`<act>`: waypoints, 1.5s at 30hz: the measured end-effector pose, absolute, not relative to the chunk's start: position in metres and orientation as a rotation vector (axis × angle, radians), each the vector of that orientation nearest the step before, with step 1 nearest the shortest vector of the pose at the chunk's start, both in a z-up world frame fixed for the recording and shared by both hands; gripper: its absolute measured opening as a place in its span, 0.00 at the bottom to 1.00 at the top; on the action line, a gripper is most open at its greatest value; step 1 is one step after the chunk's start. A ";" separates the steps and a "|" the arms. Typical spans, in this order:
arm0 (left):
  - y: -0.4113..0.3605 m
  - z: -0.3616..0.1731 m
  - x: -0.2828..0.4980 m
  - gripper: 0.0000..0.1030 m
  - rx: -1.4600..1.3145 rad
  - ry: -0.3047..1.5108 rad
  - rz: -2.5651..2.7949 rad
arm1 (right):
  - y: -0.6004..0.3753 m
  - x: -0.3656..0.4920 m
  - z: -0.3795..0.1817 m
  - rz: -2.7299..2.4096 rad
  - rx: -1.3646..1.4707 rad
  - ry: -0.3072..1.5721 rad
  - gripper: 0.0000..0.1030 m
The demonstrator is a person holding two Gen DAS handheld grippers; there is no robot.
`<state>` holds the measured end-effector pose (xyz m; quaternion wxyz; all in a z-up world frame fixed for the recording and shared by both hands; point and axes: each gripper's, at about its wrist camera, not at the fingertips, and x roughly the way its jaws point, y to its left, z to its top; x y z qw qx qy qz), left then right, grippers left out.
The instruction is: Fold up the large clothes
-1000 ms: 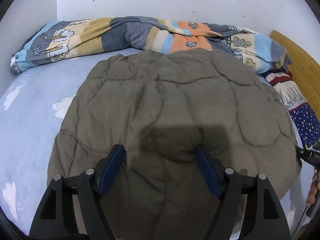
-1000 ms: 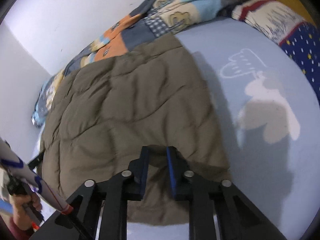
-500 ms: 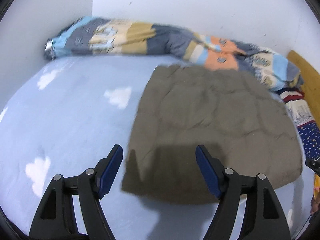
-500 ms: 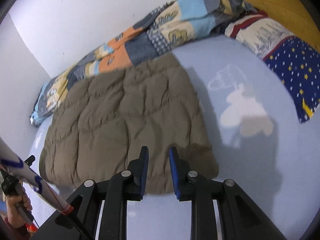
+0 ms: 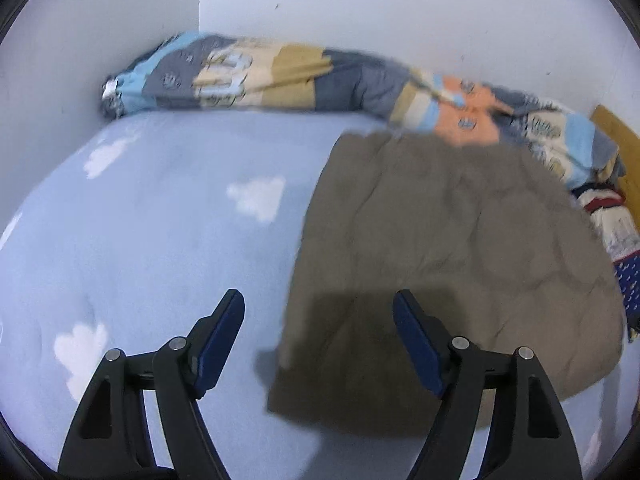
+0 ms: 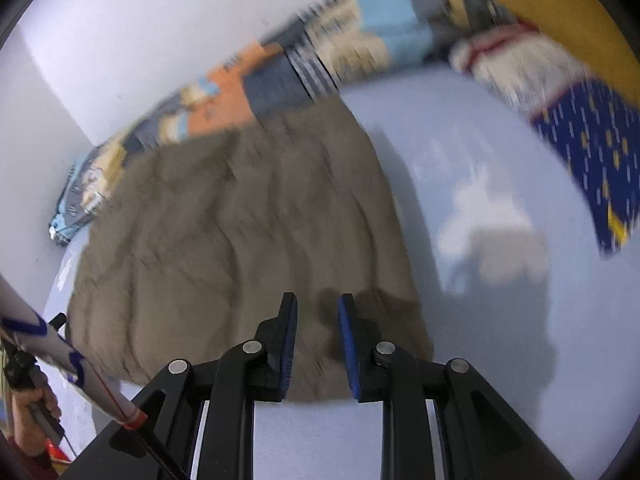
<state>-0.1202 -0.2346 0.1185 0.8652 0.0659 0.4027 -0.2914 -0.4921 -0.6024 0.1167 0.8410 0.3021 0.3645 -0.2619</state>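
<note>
A puffy, quilted olive coat [image 5: 452,264] lies folded flat on the soft cloud-print bed [image 5: 160,240]. Left claw [image 5: 318,312] spread, empty; right claw [image 6: 318,312] narrowly parted, empty.

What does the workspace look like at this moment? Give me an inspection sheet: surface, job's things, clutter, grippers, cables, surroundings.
Surface: bed sheet, light blue with white clouds.
Job's things: quilted brown garment lying flat and folded on the sheet, touching no gripper.
Clutter: patchwork blanket bunched along the wall; star-print pillow at the head end.
Grippers: left gripper open wide, nothing between its fingers; right gripper above the garment's near edge, fingers narrowly apart, holding nothing.
Cables: thin red line along the white handle of the other gripper; a hand grips it.
Surroundings: white walls; wooden headboard.
</note>
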 end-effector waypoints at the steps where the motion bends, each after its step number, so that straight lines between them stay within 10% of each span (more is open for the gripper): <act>1: -0.244 0.124 -0.119 0.74 0.134 0.842 -0.635 | -0.604 -0.485 0.124 -0.541 0.631 0.751 0.22; 21: -0.466 0.087 -0.109 0.84 0.447 0.963 -0.730 | -0.630 -0.289 0.081 -0.394 0.430 0.989 0.41; 34: -0.335 0.135 -0.123 0.83 0.238 0.922 -0.751 | -0.606 -0.386 0.137 -0.412 0.548 0.822 0.45; 45: -0.291 0.082 -0.116 0.83 0.234 1.043 -0.647 | -0.610 -0.457 0.079 -0.464 0.741 0.858 0.45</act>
